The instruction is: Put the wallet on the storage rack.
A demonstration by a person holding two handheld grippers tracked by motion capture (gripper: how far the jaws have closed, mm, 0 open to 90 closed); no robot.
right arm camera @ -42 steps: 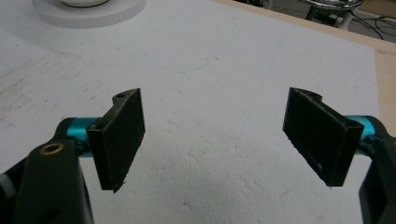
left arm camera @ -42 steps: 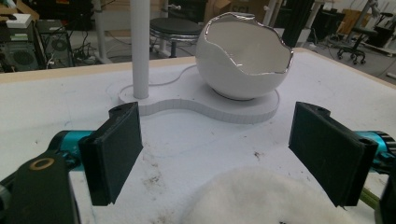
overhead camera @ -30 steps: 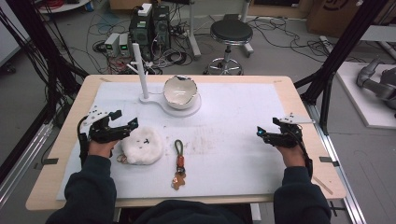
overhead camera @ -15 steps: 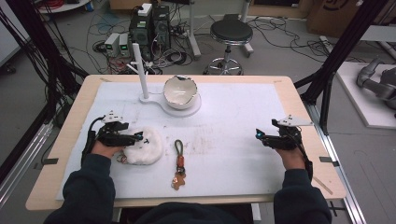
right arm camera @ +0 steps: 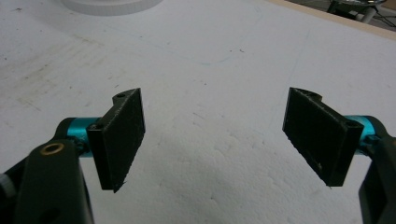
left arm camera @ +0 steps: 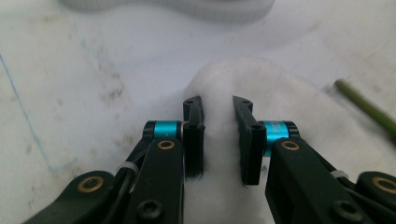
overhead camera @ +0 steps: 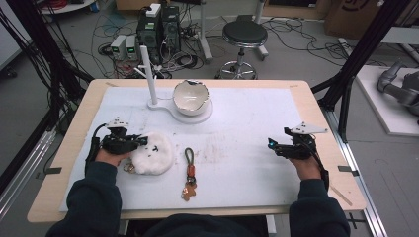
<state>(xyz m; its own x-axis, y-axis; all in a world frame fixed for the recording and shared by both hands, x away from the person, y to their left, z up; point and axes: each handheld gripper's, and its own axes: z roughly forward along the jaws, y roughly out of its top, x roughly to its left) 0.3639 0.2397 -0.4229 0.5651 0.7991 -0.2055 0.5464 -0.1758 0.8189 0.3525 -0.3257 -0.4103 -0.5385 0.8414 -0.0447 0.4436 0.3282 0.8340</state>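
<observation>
L gripper point(left arm camera: 218, 135) jaws just closed onto white fluffy pom-pom point(overhead camera: 153, 152), fluff pinched btwn pads, at surface point(overhead camera: 247, 123) left side. Keyring point(overhead camera: 189, 168) lies just right of it, long axis front-back. R gripper point(right arm camera: 215, 135) wide open, nothing held, well apart.

Green cord point(left arm camera: 369, 108) blurred — cut off at frame's edge.
</observation>
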